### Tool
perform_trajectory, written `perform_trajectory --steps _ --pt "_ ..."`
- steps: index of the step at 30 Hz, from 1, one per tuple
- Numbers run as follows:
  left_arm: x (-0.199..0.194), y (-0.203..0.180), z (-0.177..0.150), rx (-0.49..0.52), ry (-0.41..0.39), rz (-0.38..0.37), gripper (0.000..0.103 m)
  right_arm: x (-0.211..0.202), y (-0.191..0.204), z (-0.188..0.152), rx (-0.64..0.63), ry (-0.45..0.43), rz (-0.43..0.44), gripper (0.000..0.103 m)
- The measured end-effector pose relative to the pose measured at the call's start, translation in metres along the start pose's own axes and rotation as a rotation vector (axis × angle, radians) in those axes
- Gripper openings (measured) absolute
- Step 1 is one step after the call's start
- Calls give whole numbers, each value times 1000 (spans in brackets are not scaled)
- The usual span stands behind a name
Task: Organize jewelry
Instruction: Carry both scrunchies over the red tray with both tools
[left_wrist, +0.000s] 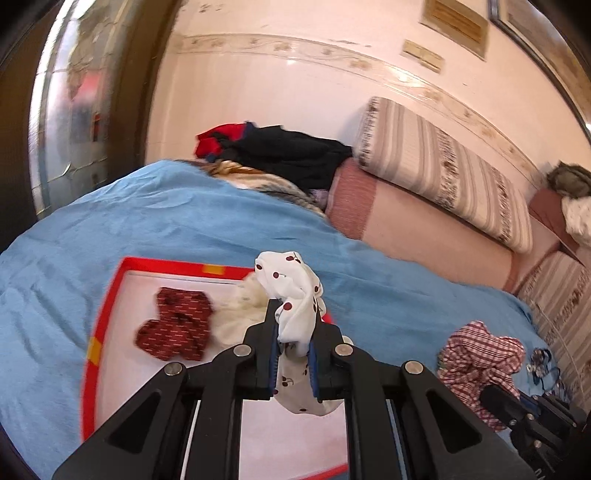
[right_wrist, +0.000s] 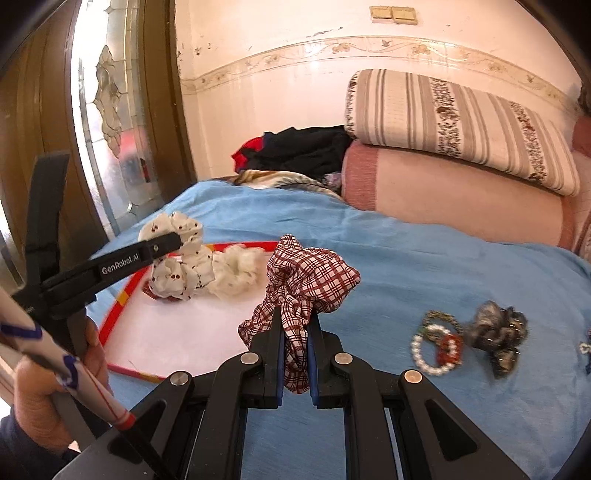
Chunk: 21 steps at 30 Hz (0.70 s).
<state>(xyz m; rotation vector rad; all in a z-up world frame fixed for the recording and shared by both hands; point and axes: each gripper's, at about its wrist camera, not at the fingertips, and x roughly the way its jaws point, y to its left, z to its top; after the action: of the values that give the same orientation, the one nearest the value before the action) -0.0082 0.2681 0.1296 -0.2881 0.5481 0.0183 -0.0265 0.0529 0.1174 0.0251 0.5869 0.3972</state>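
Two hand-held grippers work over the bed's blue blanket (right_wrist: 424, 266). On it lies the red-rimmed white tray (left_wrist: 110, 295), already holding a dark red patterned scrunchie (left_wrist: 177, 325) and a cream scrunchie (right_wrist: 236, 269). Left hand-held gripper (left_wrist: 293, 314): clamped on the white cherry-print scrunchie (left_wrist: 295, 295), above the tray; lower before releasing. Right hand-held gripper (right_wrist: 295, 325): clamped on the red-and-white checked scrunchie (right_wrist: 306, 277), beside the tray; carry it over the rim. Legible marking: "GenRobot.AI".
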Motion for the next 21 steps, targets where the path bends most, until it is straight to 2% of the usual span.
perform_trajectory --steps 5,10,16,21 --pt "9 42 3 -101 43 64 12 22 23 6 -7 27 81 11" --pt "21 66 0 -171 94 85 12 59 43 12 6 94 151 11" --pt "29 66 -3 -173 129 82 12 105 53 13 33 195 199 11" --pt "38 61 -6 -163 159 94 12 129 56 12 35 235 184 12"
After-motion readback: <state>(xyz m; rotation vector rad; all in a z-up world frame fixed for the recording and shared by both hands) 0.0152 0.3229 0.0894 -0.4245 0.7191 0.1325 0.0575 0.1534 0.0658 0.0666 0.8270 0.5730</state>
